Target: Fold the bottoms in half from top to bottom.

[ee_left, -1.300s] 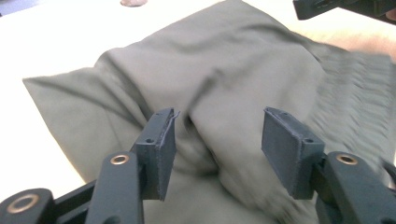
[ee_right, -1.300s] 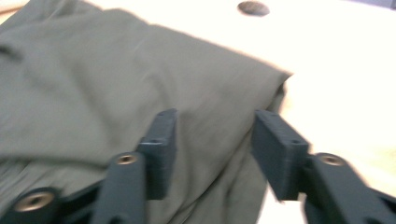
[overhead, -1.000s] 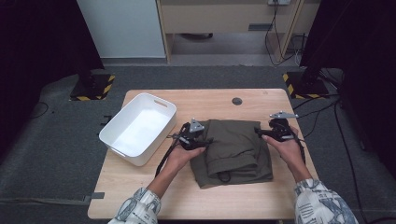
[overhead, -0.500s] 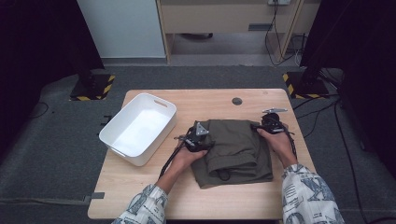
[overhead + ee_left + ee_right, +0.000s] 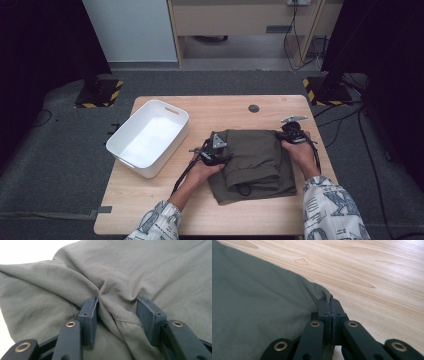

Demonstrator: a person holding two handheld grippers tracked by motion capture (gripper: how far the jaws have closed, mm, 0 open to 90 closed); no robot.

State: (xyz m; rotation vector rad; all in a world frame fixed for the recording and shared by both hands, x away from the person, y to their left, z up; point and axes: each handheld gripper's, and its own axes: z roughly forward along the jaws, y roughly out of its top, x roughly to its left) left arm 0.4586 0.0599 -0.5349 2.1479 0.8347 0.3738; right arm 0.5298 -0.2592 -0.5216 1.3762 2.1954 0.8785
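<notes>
A folded olive garment (image 5: 255, 162) lies on the near right part of the desk (image 5: 165, 200), its long axis running from the far edge toward the person. A white bin (image 5: 148, 137) stands to its left, apart from it.

The left gripper (image 5: 220, 153) sits at the garment's left edge, about midway along. In the left gripper view its jaws have been closing and stand partly apart, with a bunched ridge of garment (image 5: 117, 287) rising between them; the pads touch the cloth on both sides, but a firm pinch is not yet plain.

The right gripper (image 5: 289, 135) is at the far right corner. In the right gripper view its jaws have just come together, clamped on the thin edge of the garment (image 5: 257, 307), with the bare desk (image 5: 374, 270) beyond.

The cloth therefore spans between the two grippers, each at an opposite side, both equally near it.
</notes>
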